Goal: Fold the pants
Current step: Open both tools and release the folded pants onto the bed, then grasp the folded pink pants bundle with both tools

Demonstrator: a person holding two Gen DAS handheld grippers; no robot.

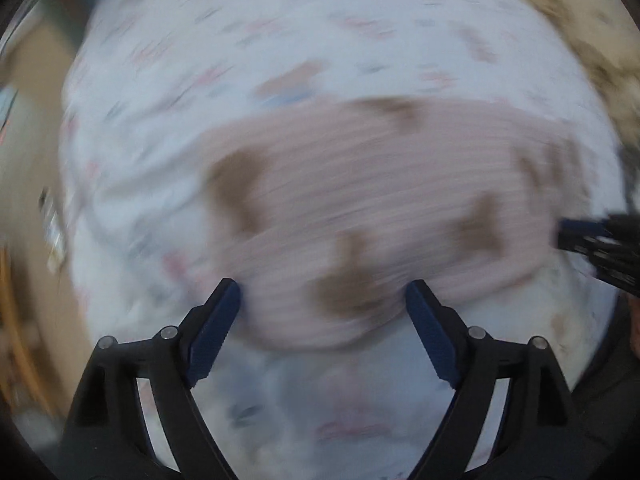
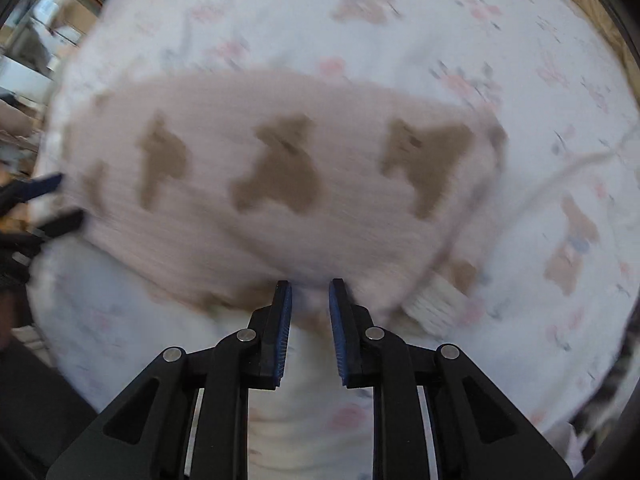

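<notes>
The pants [image 1: 376,204] are pale pink ribbed cloth with brown bear shapes, lying folded in a wide band on a white printed sheet [image 1: 248,32]. Both views are motion-blurred. My left gripper [image 1: 322,292] is wide open and empty, with the near edge of the pants between its fingers. The right gripper's tips [image 1: 580,236] show at the right edge of the left wrist view. In the right wrist view the pants [image 2: 280,176] fill the middle. My right gripper [image 2: 310,288] is open with a narrow gap, at the pants' near edge. The left gripper [image 2: 52,204] shows at the left, open.
The white sheet [image 2: 540,60] with pink and brown prints covers the whole bed. A tan mottled blanket [image 1: 592,20] lies at the far right. Shelves and boxes [image 2: 44,36] stand beyond the bed's left edge. A wooden piece [image 1: 16,320] shows at the left.
</notes>
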